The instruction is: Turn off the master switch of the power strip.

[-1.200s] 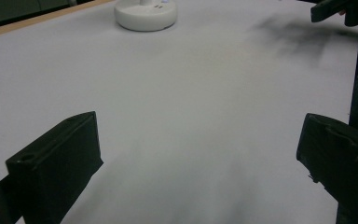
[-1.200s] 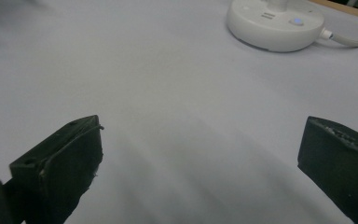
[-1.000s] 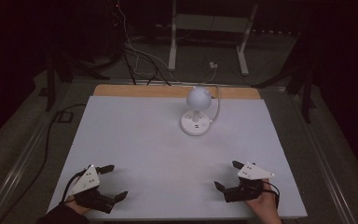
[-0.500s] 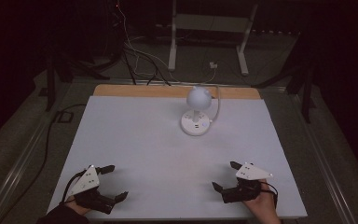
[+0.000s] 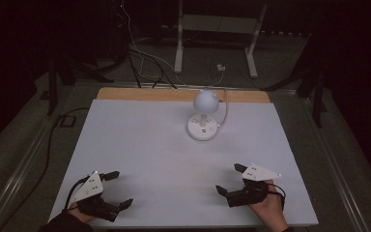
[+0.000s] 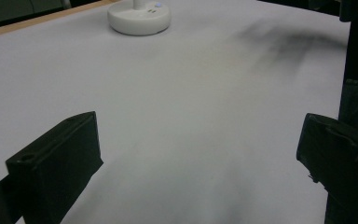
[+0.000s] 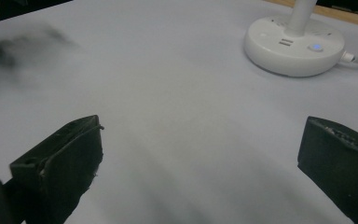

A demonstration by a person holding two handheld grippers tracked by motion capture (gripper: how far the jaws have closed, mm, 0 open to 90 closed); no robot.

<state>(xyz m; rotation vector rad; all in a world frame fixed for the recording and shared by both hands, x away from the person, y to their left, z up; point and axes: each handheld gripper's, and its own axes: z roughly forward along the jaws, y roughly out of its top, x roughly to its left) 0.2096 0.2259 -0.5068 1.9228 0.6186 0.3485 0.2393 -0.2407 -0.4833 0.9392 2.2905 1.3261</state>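
Note:
A small white desk lamp stands at the far middle of the white table: round head point(image 5: 206, 100) above a round base point(image 5: 203, 128) with ports and a blue button point(image 7: 315, 47). The base also shows at the top of the left gripper view point(image 6: 139, 18). My left gripper point(image 5: 120, 189) rests open at the near left of the table, with nothing between its jaws point(image 6: 198, 135). At the near right my right gripper point(image 5: 228, 179) is open and holds nothing point(image 7: 200, 140). Both point toward the lamp, well short of it.
A white cable point(image 5: 226, 107) loops from the lamp base off the back of the table. A wooden strip point(image 5: 145, 94) edges the far side. Cables and a metal stand point(image 5: 217, 43) lie on the dark floor beyond. The table cover point(image 5: 140, 140) is bare between grippers and lamp.
The right gripper has drifted slightly to the left. The left gripper and the lamp stay where they were.

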